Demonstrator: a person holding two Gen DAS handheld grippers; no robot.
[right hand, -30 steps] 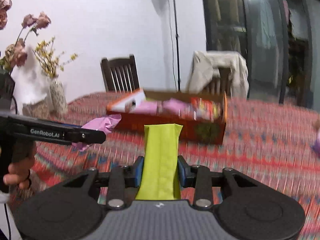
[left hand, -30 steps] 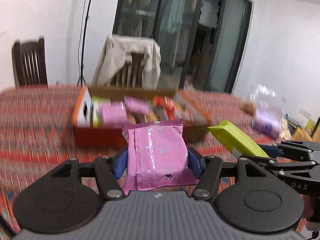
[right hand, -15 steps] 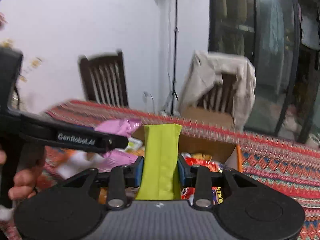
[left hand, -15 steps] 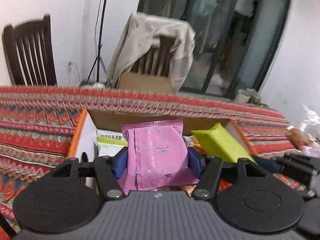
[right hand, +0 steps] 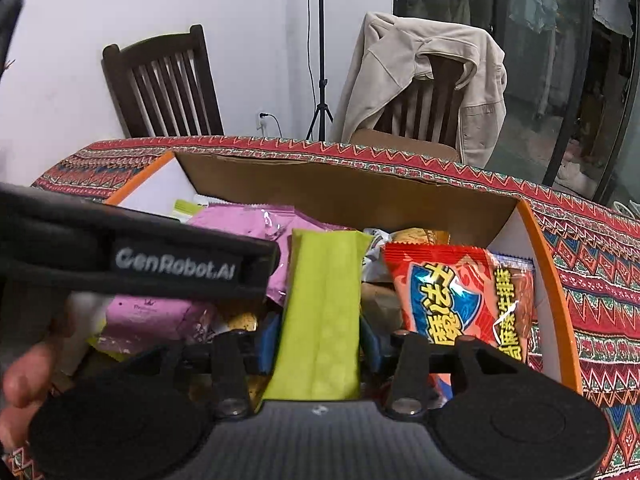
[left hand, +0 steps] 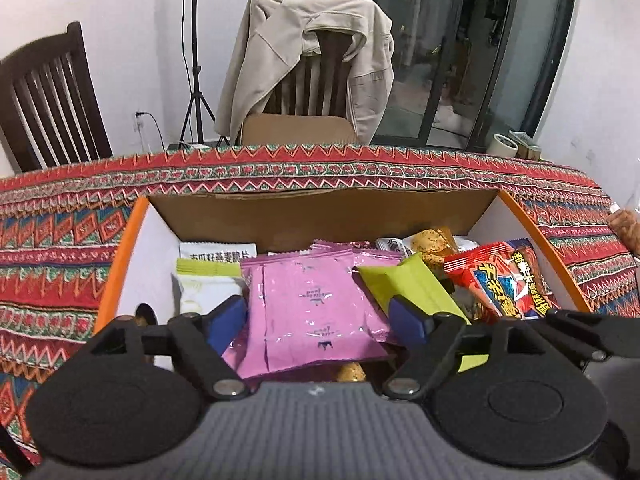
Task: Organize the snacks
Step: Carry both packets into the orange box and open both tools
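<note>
An open cardboard box (left hand: 320, 216) with orange rims sits on the patterned tablecloth and holds several snack packets. My left gripper (left hand: 316, 320) hovers over the box with its jaws spread; the pink packet (left hand: 312, 304) lies loose between them on the pile. My right gripper (right hand: 318, 338) is shut on a yellow-green packet (right hand: 322, 312) and holds it over the box (right hand: 344, 196), just right of the left gripper (right hand: 136, 260). The yellow-green packet also shows in the left wrist view (left hand: 416, 292).
A red snack bag (left hand: 504, 280) lies at the box's right side, white and green packets (left hand: 208, 276) at its left. Two wooden chairs stand beyond the table, one draped with a beige jacket (left hand: 308, 48). A tripod (left hand: 196, 80) stands behind.
Both grippers moved forward from the table in front of the box to over its inside. The left jaws spread apart and the pink packet now lies loose on the pile.
</note>
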